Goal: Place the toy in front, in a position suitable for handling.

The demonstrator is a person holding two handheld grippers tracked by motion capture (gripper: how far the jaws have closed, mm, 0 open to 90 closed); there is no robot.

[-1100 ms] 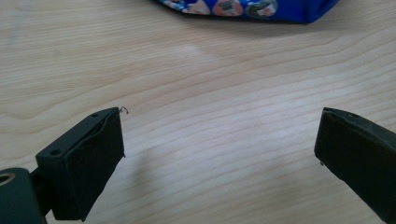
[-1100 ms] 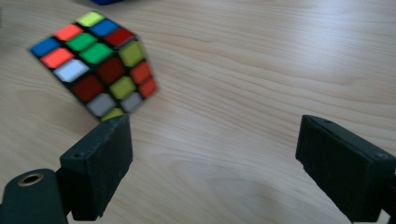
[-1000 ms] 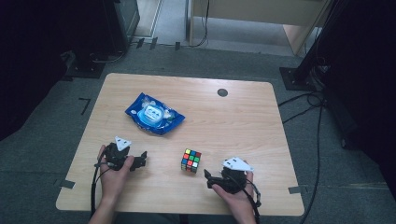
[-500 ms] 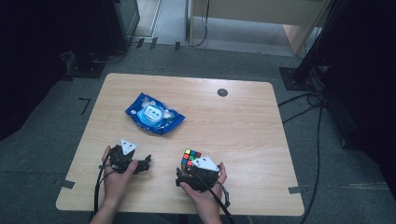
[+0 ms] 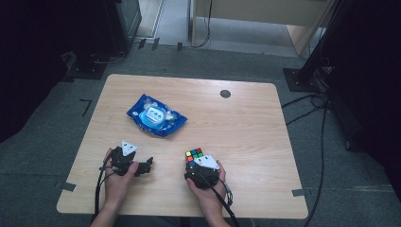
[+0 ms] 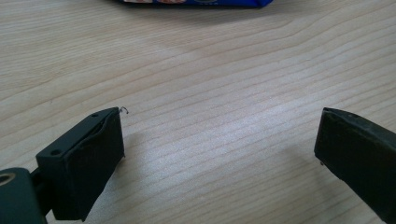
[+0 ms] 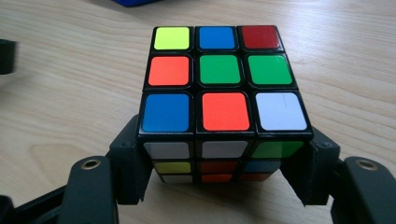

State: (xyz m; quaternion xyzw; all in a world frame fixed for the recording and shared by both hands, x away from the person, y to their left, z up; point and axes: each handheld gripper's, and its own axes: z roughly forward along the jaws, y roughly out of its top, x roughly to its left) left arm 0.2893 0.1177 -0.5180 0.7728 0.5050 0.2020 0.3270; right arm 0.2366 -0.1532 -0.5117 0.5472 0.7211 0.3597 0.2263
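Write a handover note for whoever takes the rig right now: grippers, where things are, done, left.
Right gripper: jaws on both sides of the puzzle cube, looks shut on it; cube sits on the table near the front edge.
Left gripper: open, empty, low over bare wood.
Blue wipes pack: flat, behind the left gripper, untouched.
Done: cube gripped.
Left: probably lift and place it; not yet off the table.

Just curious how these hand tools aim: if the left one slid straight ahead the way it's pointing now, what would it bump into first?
Probably the blue packet. The left gripper has open jaws with bare table between and ahead of them, and the packet's edge lies at the far end of that line. How far off it lies is hard to judge.
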